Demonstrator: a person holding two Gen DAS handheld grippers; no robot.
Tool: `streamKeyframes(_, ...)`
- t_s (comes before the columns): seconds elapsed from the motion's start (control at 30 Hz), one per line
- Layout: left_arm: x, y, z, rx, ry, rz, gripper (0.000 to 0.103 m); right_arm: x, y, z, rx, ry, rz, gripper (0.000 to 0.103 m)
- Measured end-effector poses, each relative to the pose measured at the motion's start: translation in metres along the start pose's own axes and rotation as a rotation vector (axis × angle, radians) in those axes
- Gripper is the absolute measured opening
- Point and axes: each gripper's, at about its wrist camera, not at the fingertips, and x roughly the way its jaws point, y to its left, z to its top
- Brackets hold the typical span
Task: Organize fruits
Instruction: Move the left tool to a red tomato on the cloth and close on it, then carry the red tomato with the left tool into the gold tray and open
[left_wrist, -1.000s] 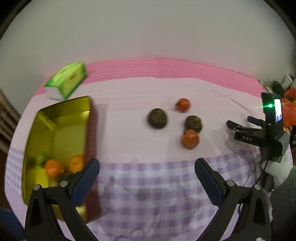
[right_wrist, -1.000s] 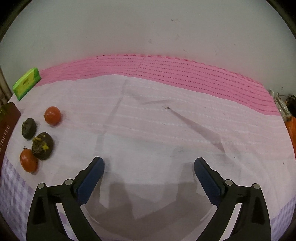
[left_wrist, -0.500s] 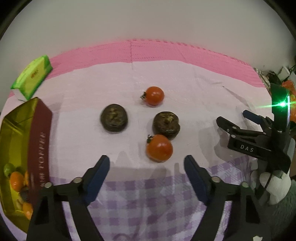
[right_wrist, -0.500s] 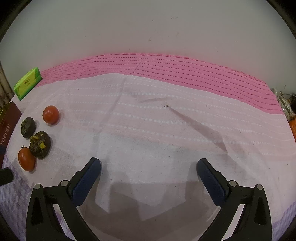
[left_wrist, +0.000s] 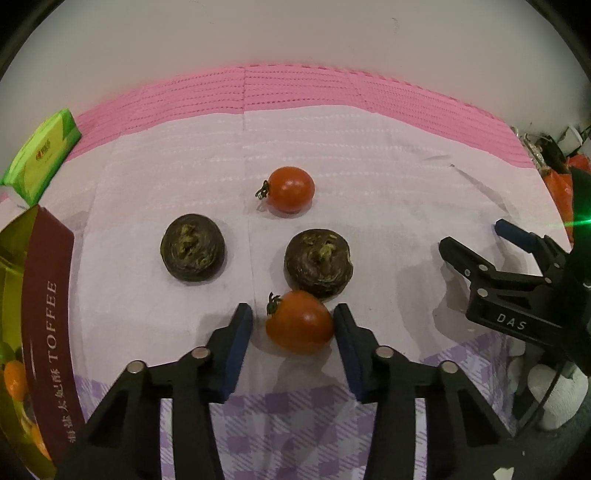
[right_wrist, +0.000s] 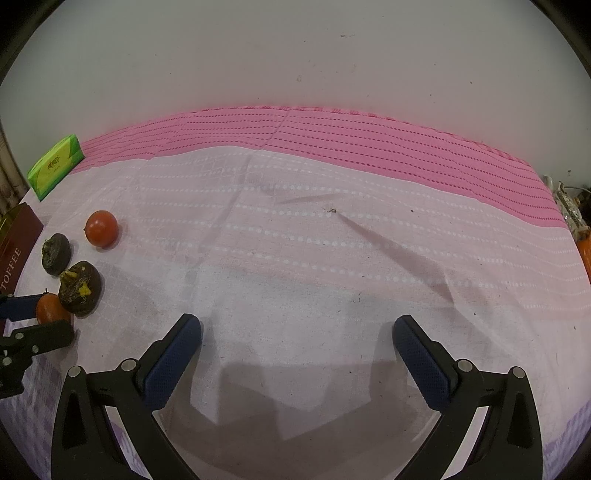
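Left claw (left_wrist: 293, 325): sitting low over the worktop (left_wrist: 388, 229), its jaws having just been closing around the near tomato (left_wrist: 300, 322). The right pad is touching the fruit's side; a thin gap is showing at the left pad, so the grip is not complete and the tomato is still resting on the cloth.

Right claw (right_wrist: 297, 347): hanging released, jaws spread wide over bare pale cloth, nothing between them.

Near tomato: lying just in front of a dark brown round fruit (left_wrist: 318, 263) and touching it.

Second dark brown fruit (left_wrist: 192, 252): sitting apart to the left.

Far tomato (left_wrist: 291, 189): lying beyond both, stem pointing left.

Toffee tin (left_wrist: 44, 325): standing at the left edge, gold inside, with orange and green fruits showing within.

Green packet (left_wrist: 40, 155): lying at the far left, where the pink band of cloth is starting.

Worktop covering: pale pink cloth, purple check nearest the claws, deeper pink along the wall.
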Motion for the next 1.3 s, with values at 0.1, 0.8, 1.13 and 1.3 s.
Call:
streamKeyframes(0.1, -0.001, -0.001, -0.001, 0.010, 0.000, -0.004, 0.031, 0.000, 0.000, 0.000, 0.000, 0.000, 0.000, 0.103)
streamKeyframes(0.8, -0.048, 0.025, -0.013, -0.021, -0.059, 0.046, 0.031, -0.001, 0.000, 0.001, 0.000, 0.001, 0.000, 0.103)
streamKeyframes(1.13, -0.086, 0.073, -0.021, -0.101, -0.109, 0.132, 0.031, 0.000, 0.000, 0.001, 0.000, 0.002, 0.000, 0.103)
streamKeyframes(1.3, -0.101, 0.113, -0.023, -0.154, -0.123, 0.196, 0.031, 0.001, 0.001, 0.001, 0.000, 0.002, 0.000, 0.103)
